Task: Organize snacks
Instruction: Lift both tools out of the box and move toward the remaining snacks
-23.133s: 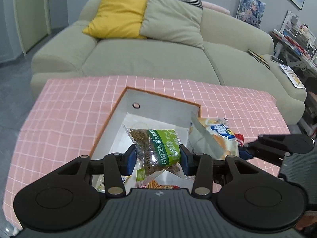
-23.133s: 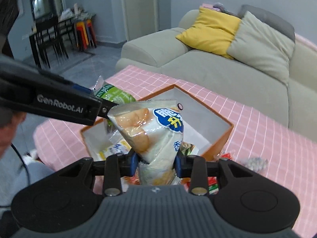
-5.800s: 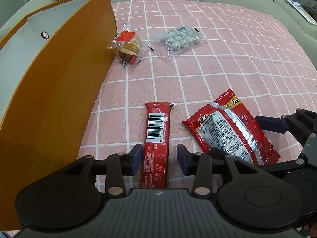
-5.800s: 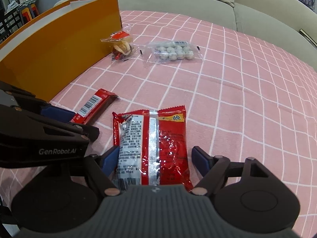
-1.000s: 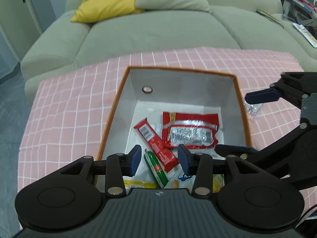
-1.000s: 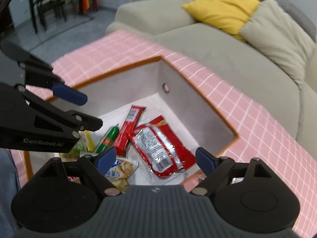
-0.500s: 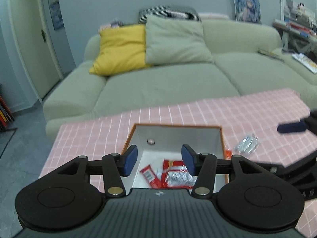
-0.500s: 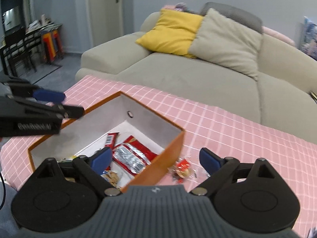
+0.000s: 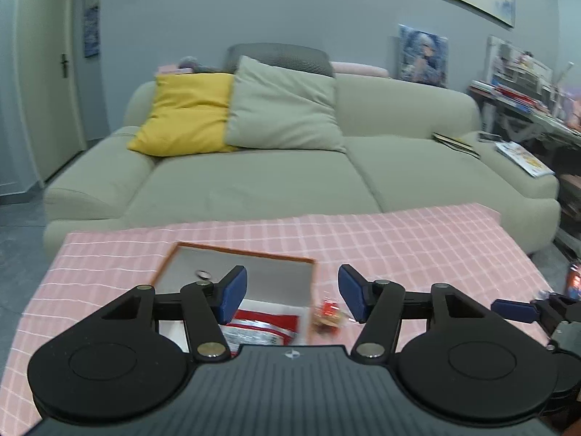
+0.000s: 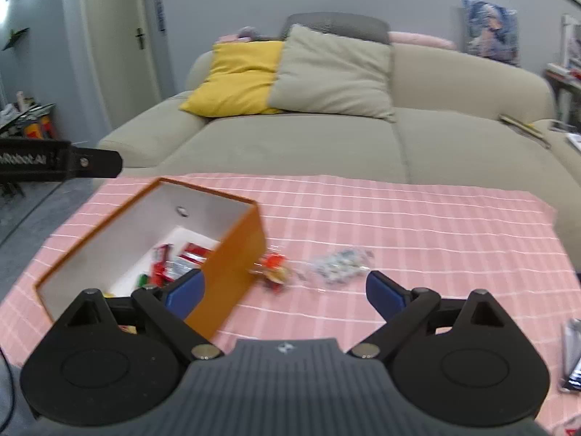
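An orange box (image 10: pixel 232 254) with white inside walls stands on the pink checked tablecloth (image 10: pixel 417 225); it also shows in the left wrist view (image 9: pixel 239 254). Inside lie red snack packets (image 10: pixel 192 250) (image 9: pixel 265 327) and a green one. Just right of the box lie a small red-and-yellow snack (image 10: pixel 274 267) (image 9: pixel 328 314) and a clear bag of pale round sweets (image 10: pixel 337 265). My left gripper (image 9: pixel 292 296) is open and empty, high above the box's right side. My right gripper (image 10: pixel 283 292) is open wide and empty, raised above the two loose snacks.
A beige sofa (image 9: pixel 254 178) with a yellow cushion (image 9: pixel 189 112) and a grey cushion runs behind the table. Shelves and books (image 9: pixel 523 152) stand at the far right. A door (image 10: pixel 109 54) is at the left. A dark object (image 10: pixel 573 356) lies at the table's right edge.
Both grippers have lifted and drawn back from the box, so box and table look smaller and lower. The left jaws have opened wider. The red packets stay in the box.
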A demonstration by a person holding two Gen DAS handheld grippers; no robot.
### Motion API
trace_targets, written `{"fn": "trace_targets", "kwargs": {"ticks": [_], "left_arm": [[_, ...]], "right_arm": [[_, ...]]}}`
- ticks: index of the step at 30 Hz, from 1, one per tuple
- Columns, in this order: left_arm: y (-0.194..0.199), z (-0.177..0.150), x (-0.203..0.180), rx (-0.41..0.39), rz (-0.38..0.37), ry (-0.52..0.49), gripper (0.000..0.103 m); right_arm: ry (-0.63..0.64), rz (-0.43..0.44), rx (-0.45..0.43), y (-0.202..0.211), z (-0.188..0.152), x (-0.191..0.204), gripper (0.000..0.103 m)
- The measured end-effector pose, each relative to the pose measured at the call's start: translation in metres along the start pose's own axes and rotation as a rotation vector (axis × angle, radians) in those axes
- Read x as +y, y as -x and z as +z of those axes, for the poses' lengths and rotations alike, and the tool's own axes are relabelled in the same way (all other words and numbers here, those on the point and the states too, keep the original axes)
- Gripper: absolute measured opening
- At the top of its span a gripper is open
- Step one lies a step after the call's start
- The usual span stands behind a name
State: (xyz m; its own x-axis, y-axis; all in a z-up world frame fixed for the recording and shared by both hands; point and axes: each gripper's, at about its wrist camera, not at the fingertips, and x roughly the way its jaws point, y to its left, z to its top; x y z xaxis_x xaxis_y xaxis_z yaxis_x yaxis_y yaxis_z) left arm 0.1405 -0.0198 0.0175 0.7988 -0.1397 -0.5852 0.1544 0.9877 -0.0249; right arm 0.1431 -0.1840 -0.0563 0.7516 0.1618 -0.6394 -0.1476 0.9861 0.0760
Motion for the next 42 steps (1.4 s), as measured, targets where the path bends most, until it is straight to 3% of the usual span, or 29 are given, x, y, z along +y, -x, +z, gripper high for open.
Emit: {"fn": "trace_targets", "kwargs": {"ticks": [8, 15, 23, 31, 42], "left_arm": [[-0.021, -0.028, -0.04, 0.076, -0.103, -0.015, 0.068], [-0.039, -0.053, -0.066, 0.147, -0.129, -0.033, 0.068], [-0.055, -0.062, -0.078, 0.163, -0.087, -0.028, 0.068], [-0.084, -0.057, -0.085, 0.199, -0.022, -0.038, 0.068], [-0.146, -0.045, -0.101, 0.253, 0.02, -0.201, 0.064]], "right_arm": [[-0.007, -0.076, 0.018, 0.009, -0.036, -0.031, 0.092], [0.002, -0.117, 0.056, 0.004, -0.058, -0.048, 0.092], [0.026, -0.121, 0.061, -0.01, -0.06, -0.058, 0.092], [0.135, -0.066, 0.048, -0.038, -0.049, -0.062, 0.087], [0.283, 0.033, 0.08, -0.103, -0.037, -0.08, 0.081]]}}
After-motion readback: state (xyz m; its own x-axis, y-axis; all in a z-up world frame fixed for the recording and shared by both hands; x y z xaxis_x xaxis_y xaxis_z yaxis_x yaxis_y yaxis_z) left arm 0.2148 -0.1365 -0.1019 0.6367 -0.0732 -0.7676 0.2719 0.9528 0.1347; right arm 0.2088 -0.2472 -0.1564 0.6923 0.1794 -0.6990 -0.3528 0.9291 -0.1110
